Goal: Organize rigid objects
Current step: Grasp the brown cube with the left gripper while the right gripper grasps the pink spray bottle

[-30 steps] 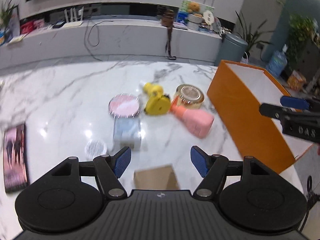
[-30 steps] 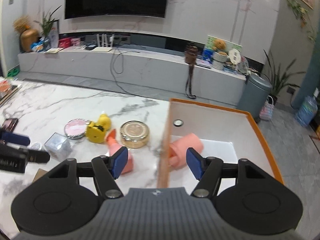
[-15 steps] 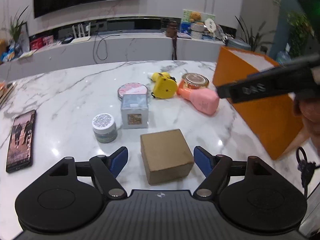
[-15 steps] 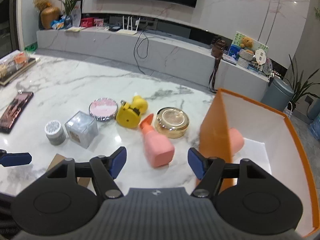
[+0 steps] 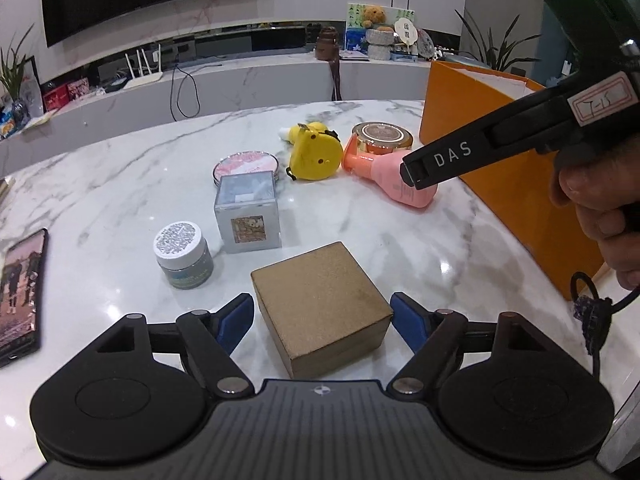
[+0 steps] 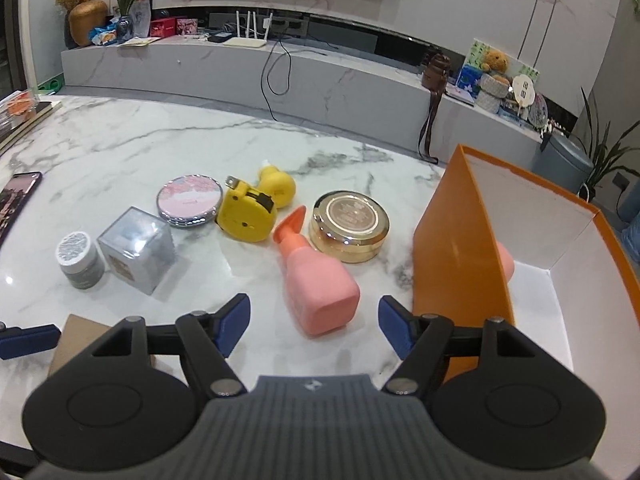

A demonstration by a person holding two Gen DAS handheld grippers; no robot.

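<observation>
Brown cardboard cube box (image 5: 320, 304): upright, nearest on the marble.
Pink plastic pump bottle (image 6: 316, 276): lying on its side, nozzle pointing away.
Gold round tin (image 6: 350, 226): flat, beside the bottle.
Orange open box (image 6: 460, 248): upright, white inside.

White marble table (image 5: 100, 184) with grey veins. Plain tan box (image 5: 320, 304), silvery-grey cube (image 5: 246, 212), white-lidded grey jar (image 5: 182, 254), pink floral compact (image 6: 189, 198), yellow tape measure (image 6: 246, 216), pink bottle (image 6: 316, 280), gold tin (image 6: 350, 226). Orange box (image 6: 460, 248), white inside. Blue gripper pads (image 5: 236, 316).
</observation>
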